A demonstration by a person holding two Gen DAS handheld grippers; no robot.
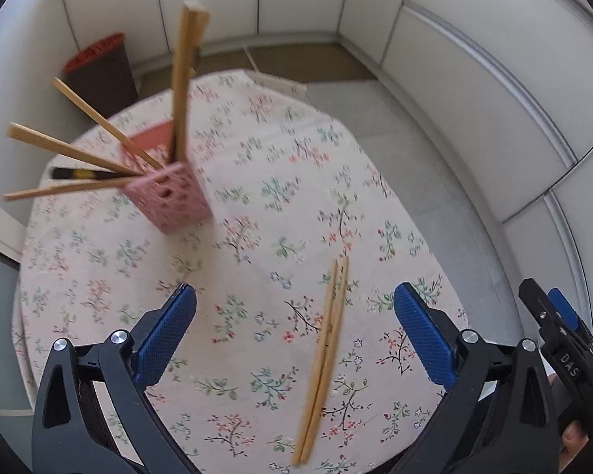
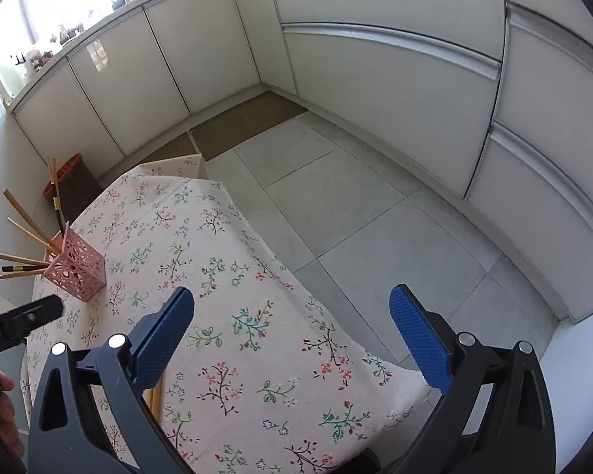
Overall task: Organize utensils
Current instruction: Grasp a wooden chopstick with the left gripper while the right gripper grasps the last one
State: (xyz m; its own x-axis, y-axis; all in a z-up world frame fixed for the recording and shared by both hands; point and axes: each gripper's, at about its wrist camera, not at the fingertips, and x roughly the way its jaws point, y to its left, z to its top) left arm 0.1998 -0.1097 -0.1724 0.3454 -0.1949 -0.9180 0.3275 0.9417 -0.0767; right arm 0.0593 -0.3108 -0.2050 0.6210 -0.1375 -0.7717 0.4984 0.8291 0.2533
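A pink perforated holder (image 1: pixel 174 197) stands on the floral tablecloth (image 1: pixel 257 205) with several wooden chopsticks (image 1: pixel 184 91) and a dark utensil (image 1: pixel 79 174) sticking out. A pair of wooden chopsticks (image 1: pixel 324 359) lies flat on the cloth, between my left gripper's (image 1: pixel 294 308) open fingers and under them. My right gripper (image 2: pixel 292 308) is open and empty above the table's near right part. The holder (image 2: pixel 77 270) shows at far left in the right wrist view, and the lying pair (image 2: pixel 156 395) peeks out behind the left finger.
A dark bin with a red lid (image 1: pixel 99 71) stands on the floor behind the table. White cabinets (image 2: pixel 375 59) line the walls. Grey floor tiles (image 2: pixel 355 205) lie right of the table. The right gripper (image 1: pixel 561 339) shows at the left wrist view's right edge.
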